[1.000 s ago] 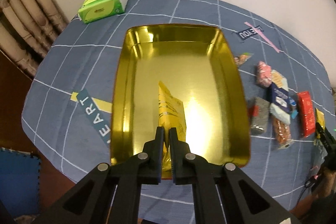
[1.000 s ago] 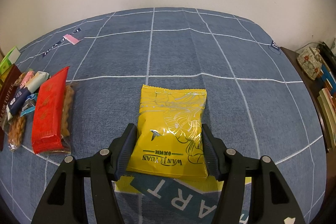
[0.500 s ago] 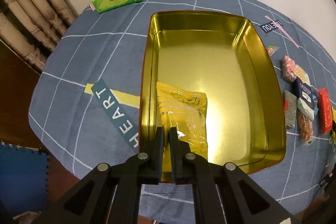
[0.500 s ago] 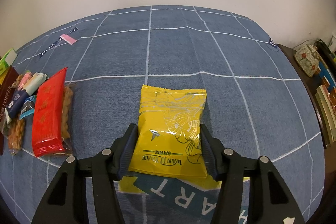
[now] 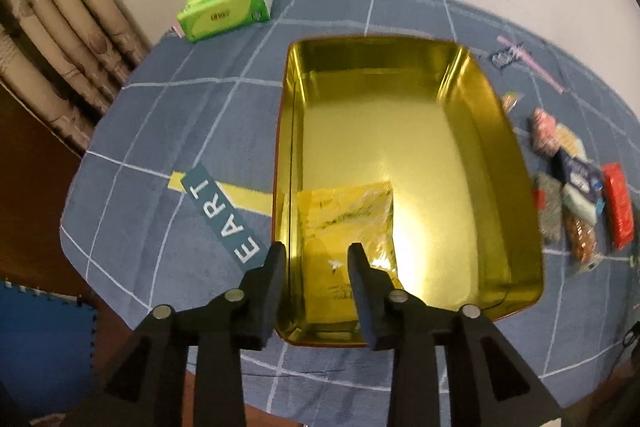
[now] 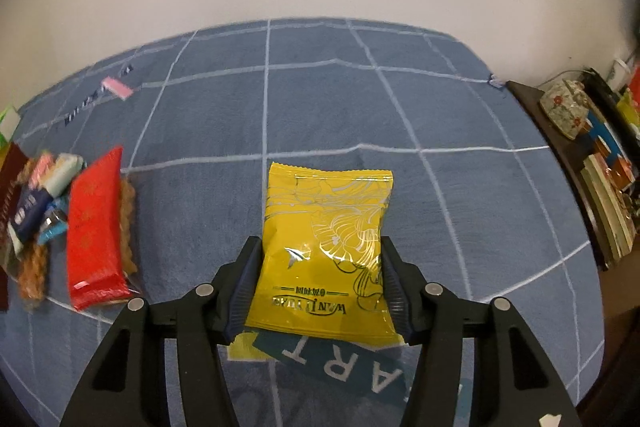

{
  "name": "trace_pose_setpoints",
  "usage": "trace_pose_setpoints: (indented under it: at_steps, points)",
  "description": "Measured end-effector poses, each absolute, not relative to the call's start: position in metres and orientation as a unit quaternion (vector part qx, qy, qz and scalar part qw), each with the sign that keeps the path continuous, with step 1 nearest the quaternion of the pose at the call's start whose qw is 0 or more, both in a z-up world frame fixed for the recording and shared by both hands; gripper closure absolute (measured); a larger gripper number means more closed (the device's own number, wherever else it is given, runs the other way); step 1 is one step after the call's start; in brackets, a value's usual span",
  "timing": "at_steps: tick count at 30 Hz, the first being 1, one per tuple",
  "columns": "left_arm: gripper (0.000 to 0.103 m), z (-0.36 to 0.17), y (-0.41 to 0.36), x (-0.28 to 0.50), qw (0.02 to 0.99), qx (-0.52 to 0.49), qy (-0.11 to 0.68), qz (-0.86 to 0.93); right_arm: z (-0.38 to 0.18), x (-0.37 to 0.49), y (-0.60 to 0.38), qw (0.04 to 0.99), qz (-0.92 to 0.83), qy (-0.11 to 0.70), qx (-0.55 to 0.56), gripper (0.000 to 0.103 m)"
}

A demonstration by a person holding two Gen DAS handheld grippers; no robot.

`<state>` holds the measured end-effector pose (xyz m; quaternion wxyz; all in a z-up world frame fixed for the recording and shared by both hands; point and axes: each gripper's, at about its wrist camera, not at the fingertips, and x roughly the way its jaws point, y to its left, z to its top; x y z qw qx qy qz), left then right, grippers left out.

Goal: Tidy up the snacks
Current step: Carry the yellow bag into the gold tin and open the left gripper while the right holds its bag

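Note:
In the left wrist view a gold tin tray (image 5: 520, 163) sits on the blue cloth. A yellow snack packet (image 5: 344, 223) lies flat in its near left corner. My left gripper (image 5: 316, 259) is open just above that packet, with nothing between its fingers. In the right wrist view my right gripper (image 6: 320, 279) is shut on a second yellow snack packet (image 6: 328, 235), its fingers pressing the packet's two sides and holding it off the cloth.
A pile of snacks lies right of the tray (image 5: 580, 195); in the right wrist view it includes a red packet (image 6: 94, 227). A green tissue pack (image 5: 224, 7) lies at the far left. A curtain (image 5: 52, 27) hangs left of the table. A side shelf with books (image 6: 600, 183) stands at the right.
My left gripper opened and let the yellow packet drop flat into the tray. My right gripper closed on the second packet and lifted it slightly off the cloth.

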<state>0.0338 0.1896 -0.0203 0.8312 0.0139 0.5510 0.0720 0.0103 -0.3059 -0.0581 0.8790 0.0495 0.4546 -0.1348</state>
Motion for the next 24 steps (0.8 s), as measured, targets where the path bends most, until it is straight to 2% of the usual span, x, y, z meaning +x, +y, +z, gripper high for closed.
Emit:
trace_pose_setpoints:
  at_steps: [4, 6, 15, 24]
  points:
    - [0.061, -0.001, 0.187, 0.024, 0.856, 0.016, 0.511, 0.078, -0.031, 0.006, -0.295, 0.889, -0.131, 0.435, 0.051, 0.050]
    - [0.053, 0.009, 0.187, 0.018, 0.867, 0.018, 0.491, 0.084, -0.019, 0.005, -0.283, 0.894, -0.121, 0.429, 0.050, 0.050]
    - [0.049, 0.022, 0.202, -0.002, 0.879, 0.014, 0.461, 0.122, 0.017, 0.007, -0.182, 0.909, -0.025, 0.416, 0.030, 0.050]
    - [0.047, 0.022, 0.237, -0.027, 0.878, -0.009, 0.447, 0.172, 0.025, 0.009, -0.074, 0.903, 0.072, 0.423, 0.026, 0.050]
